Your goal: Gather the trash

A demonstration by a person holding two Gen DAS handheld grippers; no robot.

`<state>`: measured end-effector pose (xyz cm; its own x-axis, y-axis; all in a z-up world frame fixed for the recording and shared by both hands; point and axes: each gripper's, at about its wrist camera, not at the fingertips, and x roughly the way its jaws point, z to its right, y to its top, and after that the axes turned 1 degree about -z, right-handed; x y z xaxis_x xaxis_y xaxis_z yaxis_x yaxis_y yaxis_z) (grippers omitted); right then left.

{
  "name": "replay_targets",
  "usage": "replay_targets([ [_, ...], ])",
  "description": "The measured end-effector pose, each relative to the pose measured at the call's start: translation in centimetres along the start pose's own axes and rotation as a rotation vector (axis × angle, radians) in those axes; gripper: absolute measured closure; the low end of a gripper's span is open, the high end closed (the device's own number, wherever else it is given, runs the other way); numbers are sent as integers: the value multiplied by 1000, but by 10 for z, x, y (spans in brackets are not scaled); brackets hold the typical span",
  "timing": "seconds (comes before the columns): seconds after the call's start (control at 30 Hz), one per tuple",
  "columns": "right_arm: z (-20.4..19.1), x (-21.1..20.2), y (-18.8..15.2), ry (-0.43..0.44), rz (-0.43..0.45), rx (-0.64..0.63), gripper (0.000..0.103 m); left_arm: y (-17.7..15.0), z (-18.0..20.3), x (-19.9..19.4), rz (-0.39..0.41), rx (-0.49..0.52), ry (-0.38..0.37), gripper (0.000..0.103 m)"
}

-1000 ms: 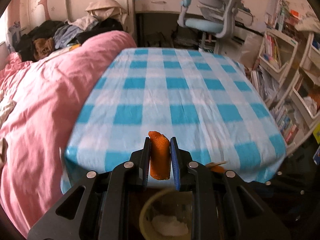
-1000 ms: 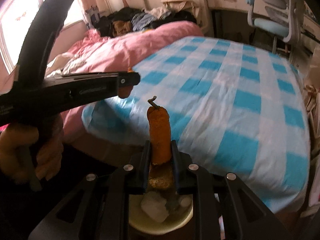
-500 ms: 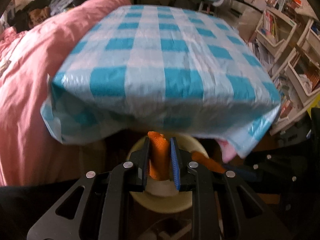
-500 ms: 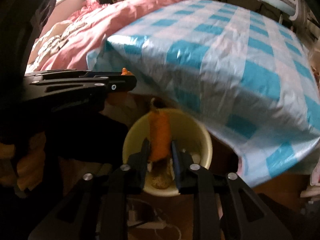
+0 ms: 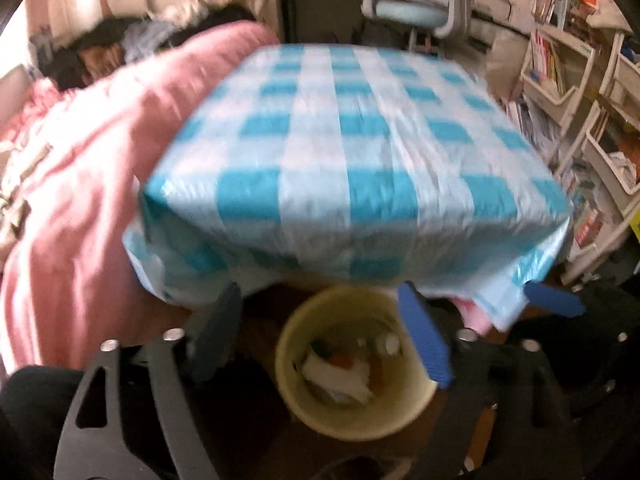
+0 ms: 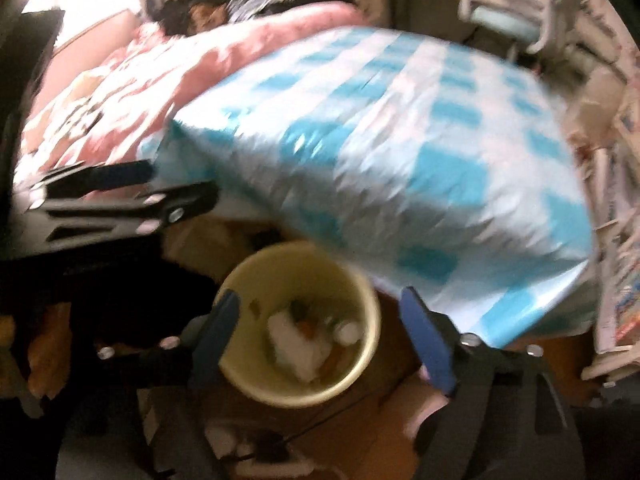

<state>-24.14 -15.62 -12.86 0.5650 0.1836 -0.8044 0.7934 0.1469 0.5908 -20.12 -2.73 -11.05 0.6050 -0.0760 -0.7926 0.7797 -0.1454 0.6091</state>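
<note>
Holding white and orange scraps, pale-yellow bin (image 5: 400, 416) sits upright.

bin (image 5: 320, 412) on floor, just before and below desk (image 5: 352, 152) near edge | trash (image 5: 340, 368) inside bin | bed (image 5: 80, 168) left of desk | shelves (image 5: 580, 92) right of desk | chair (image 5: 420, 0) behind desk | left tool (image 5: 320, 336) and right tool (image 6: 320, 336) above bin, left tool (image 6: 120, 200) to the left
</note>
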Motion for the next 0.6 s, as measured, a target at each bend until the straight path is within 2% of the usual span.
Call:
replay_targets([
  [0.1,2,-16,7,-86,106,12,11,10,0,-16,88,-4,25,13],
  [0.17,6,-26,11,-141,178,32,9,15,1,-24,136,-9,39,8],
  [0.37,13,-53,26,-251,334,56,8,31,7,-46,218,-4,24,7],
  [0.6,25,-89,52,-273,468,53,8,72,8,-79,328,14,42,7],
])
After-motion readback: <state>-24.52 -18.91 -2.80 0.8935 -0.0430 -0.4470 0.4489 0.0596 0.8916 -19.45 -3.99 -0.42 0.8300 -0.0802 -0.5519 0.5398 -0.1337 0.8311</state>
